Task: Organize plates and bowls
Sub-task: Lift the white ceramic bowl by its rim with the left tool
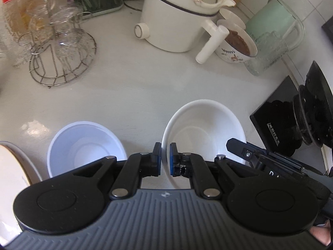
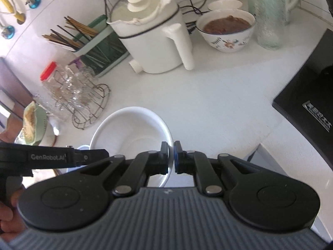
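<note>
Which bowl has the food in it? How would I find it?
Look for the big white kettle at the back of the counter. Beside its handle, in front of the green jug, sits the flowered bowl. Only that bowl has painted flowers and brown food.

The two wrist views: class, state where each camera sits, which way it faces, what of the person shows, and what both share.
Left wrist view: on the left gripper, looking steeply down at the counter; it pinches the white bowl by its left rim; the right gripper and some finger show.
Right wrist view: on the right gripper, angled down, pinching the bowl's right rim; the left gripper and a hand show.
Shared: bowl, kettle, glass rack, soup bowl.
</note>
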